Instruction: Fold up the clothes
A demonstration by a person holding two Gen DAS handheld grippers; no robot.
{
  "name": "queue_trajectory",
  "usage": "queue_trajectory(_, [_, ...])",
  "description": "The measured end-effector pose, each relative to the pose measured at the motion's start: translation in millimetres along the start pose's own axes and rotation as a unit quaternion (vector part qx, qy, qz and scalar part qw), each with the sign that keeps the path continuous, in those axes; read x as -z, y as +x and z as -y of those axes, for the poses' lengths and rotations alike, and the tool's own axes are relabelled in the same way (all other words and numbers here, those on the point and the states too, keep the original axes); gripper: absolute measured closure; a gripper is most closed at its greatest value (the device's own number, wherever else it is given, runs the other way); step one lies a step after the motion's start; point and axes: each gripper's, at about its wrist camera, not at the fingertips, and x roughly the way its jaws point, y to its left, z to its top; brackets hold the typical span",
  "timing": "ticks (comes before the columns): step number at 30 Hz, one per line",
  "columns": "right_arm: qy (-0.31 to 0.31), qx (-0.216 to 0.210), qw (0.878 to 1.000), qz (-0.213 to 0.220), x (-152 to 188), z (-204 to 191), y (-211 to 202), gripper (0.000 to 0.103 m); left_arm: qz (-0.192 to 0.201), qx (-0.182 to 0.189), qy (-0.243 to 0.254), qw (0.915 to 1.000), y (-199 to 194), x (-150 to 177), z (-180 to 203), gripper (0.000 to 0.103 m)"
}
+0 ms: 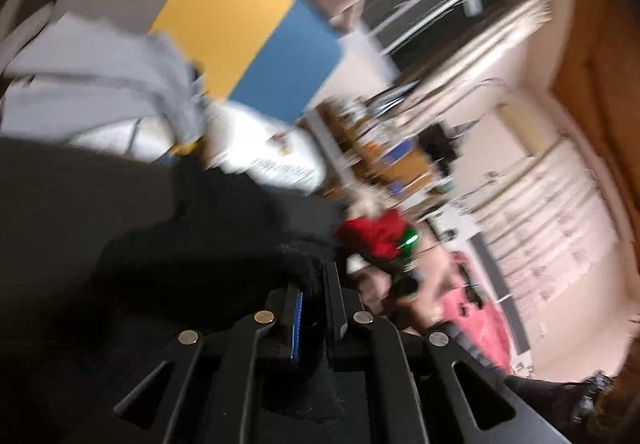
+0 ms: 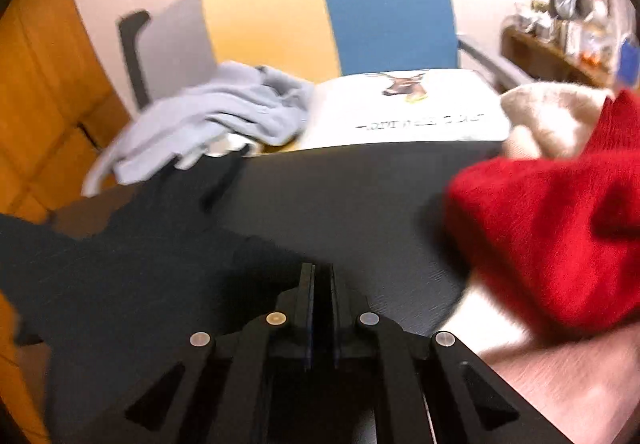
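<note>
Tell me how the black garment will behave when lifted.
The black garment likely hangs limp: it drapes from the left gripper. Probably light, since a small pinch in the jaws holds it. The right gripper looks closed on it too.

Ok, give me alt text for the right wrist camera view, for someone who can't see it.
The right gripper, jaws nearly closed, pinches a dark garment spread across the frame. Behind it lie a crumpled light blue garment and a white printed shirt before a yellow-and-blue chair; a red knit fills the right.
</note>
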Motion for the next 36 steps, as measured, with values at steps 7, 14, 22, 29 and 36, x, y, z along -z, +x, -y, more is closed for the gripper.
queue_trajectory(7, [0.040, 0.037, 0.998, -0.013, 7.7, 32.4, 6.2, 0.095, -0.032, -0.024, -0.053, 0.9978, 23.6, 8.1, -46.9, 0.098])
queue_trajectory(14, [-0.100, -0.052, 0.993, 0.024, 44.4, -55.2, -48.5, 0.049, -0.059, -0.042, -0.103, 0.9920, 44.0, 16.3, -91.7, 0.097])
queue_trajectory(22, [-0.254, -0.007, 0.967, -0.026, 97.7, -123.9, -21.0, 0.046, -0.078, -0.012, -0.102, 0.9917, 28.6, 12.9, -82.4, 0.094])
queue_trajectory(29, [-0.242, 0.097, 0.965, -0.038, 91.5, -72.4, -29.3, 0.063, -0.053, -0.051, -0.162, 0.9839, 17.6, -3.0, -113.7, 0.085])
queue_trajectory(36, [-0.214, 0.116, 0.969, -0.048, 93.9, -41.9, -42.1, 0.039, -0.048, -0.048, -0.205, 0.9764, 12.7, 25.1, -139.7, 0.078])
